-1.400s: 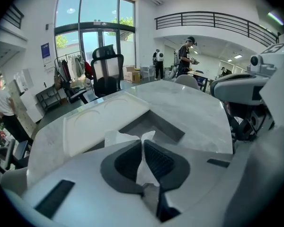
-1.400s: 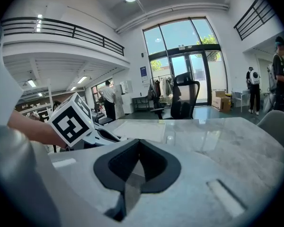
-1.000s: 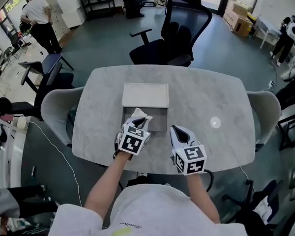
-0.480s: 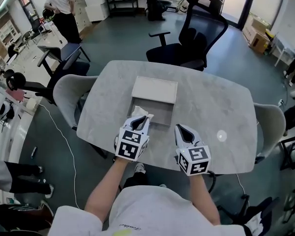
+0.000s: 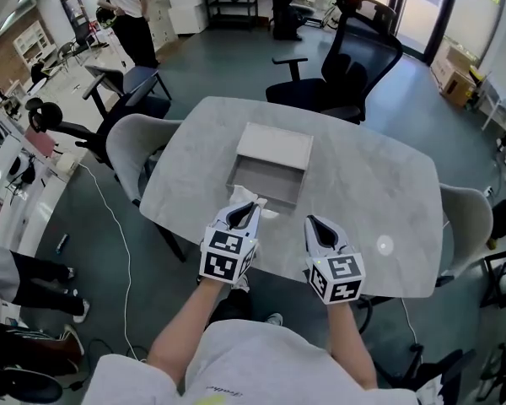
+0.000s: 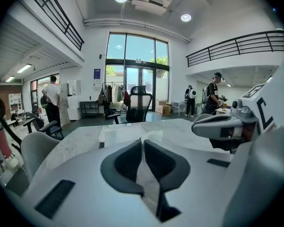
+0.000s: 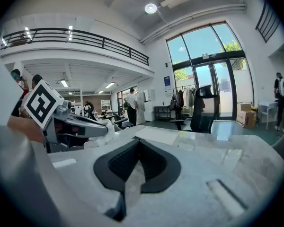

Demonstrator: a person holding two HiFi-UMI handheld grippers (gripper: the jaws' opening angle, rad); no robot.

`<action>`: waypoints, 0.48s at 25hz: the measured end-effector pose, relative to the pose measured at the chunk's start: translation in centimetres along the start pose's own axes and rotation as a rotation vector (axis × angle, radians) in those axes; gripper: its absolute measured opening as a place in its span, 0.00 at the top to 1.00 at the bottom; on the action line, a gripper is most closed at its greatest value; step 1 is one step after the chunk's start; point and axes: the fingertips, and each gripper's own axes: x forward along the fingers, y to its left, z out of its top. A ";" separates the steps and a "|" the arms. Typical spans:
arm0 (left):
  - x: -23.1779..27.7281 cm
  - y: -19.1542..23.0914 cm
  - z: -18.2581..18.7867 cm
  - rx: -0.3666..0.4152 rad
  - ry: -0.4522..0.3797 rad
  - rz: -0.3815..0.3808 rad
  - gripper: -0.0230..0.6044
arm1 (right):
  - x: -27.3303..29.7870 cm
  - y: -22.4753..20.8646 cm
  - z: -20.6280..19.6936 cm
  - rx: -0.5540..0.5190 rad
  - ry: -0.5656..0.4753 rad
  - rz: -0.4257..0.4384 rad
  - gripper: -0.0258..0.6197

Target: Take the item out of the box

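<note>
While the left gripper (image 5: 245, 211) pinches the white crumpled item (image 5: 251, 199), jaws pressed nearly together on a fold of it, the item sits at the near left corner of the open grey box (image 5: 270, 188), at centre frame in the head view. It looks about level with the rim; whether it is fully clear I cannot tell. The white lid (image 5: 275, 146) lies flat just above the box in the picture. The right gripper (image 5: 314, 224), lower right of centre, is closed on nothing and hovers over the marble table (image 5: 371, 175). To do this well, I judge the left grip should be firm. It should lift straight up before drawing toward the lower edge, so loose folds neither snag the rim nor drag the light box. The right gripper could steady the box.
</note>
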 end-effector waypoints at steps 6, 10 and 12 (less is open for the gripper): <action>-0.9 -1.1 -0.5 -0.016 -0.009 0.000 0.92 | -1.4 -0.2 -0.1 -0.007 -0.010 -0.010 0.96; -1.0 -1.6 -0.1 -0.015 -0.019 -0.002 0.92 | -1.8 -0.2 0.2 -0.015 -0.016 -0.009 0.96; -1.0 -1.7 0.0 -0.016 -0.021 -0.004 0.92 | -2.0 -0.2 0.2 -0.017 -0.015 -0.009 0.96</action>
